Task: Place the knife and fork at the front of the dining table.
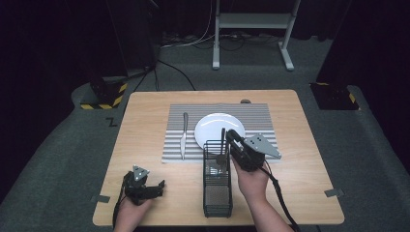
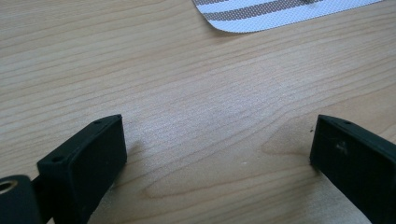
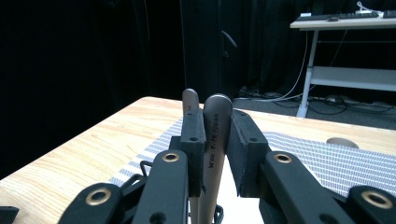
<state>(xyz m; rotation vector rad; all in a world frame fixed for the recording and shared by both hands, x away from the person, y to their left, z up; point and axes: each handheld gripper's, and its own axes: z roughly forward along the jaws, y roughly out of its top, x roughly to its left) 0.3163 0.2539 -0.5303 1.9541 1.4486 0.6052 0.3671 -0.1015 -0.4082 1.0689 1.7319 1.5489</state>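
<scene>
My right tongs (image 3: 215,154) are clamped on a utensil handle (image 3: 215,140) standing upright in the black wire caddy (image 1: 217,193); a 2nd handle (image 3: 189,105) sits just behind the left pad, touching it. Caddy is my landmark: it stands on the surface (image 1: 145,159) at the striped mat's (image 1: 256,116) near edge. White plate (image 1: 215,126) lies on the mat just beyond the caddy, knife (image 1: 183,136) on the mat to the caddy's far left. My left tongs (image 1: 145,189) rest left of the caddy, near the surface's front edge, wide open w/ nothing between them.
</scene>
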